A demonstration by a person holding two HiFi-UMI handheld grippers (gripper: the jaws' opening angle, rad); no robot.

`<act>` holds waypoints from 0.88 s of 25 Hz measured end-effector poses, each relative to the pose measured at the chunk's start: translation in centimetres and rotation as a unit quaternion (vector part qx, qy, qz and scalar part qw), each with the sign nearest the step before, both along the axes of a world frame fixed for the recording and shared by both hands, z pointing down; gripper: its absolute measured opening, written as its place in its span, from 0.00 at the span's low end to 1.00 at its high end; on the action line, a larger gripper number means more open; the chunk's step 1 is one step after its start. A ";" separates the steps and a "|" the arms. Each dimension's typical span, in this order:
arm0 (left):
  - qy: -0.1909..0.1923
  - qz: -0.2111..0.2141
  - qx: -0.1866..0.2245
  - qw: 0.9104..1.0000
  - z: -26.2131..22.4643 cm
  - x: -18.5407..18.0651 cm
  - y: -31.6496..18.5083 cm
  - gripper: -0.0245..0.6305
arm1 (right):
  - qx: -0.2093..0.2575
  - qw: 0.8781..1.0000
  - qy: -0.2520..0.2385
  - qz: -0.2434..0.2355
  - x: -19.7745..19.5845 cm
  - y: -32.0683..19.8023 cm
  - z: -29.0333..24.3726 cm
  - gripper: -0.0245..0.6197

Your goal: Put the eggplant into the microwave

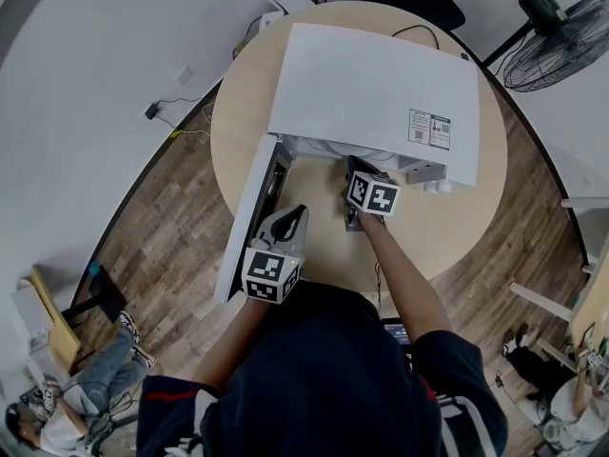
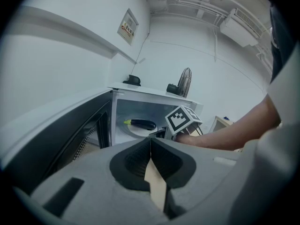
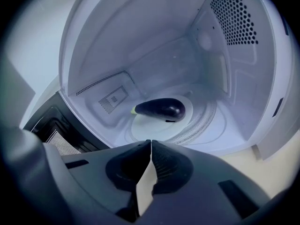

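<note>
A dark purple eggplant with a green stem lies on the white turntable plate inside the open white microwave; the left gripper view also catches the eggplant. My right gripper is shut and empty, just outside the cavity mouth, and shows in the head view as my right gripper. My left gripper is shut too, holding nothing, beside the swung-open door, where the head view shows my left gripper.
The microwave stands on a round wooden table. A standing fan is at the far right. A seated person is on the floor at the lower left. Cables run along the wall.
</note>
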State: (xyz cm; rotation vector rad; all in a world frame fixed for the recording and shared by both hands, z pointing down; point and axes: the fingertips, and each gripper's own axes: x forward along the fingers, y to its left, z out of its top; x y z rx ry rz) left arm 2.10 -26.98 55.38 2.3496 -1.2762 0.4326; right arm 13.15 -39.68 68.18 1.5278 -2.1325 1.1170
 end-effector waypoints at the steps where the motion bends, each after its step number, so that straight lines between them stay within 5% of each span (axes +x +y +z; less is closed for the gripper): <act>1: 0.000 -0.001 0.000 1.000 0.0 0.0 0.0 0.06 | 0.000 1.000 0.000 0.000 0.0 -0.1 0.0 0.06; 22: 0.004 -0.007 0.008 1.000 -0.7 -0.3 0.3 0.06 | 0.001 1.000 0.005 -0.009 1.0 1.4 -1.1 0.06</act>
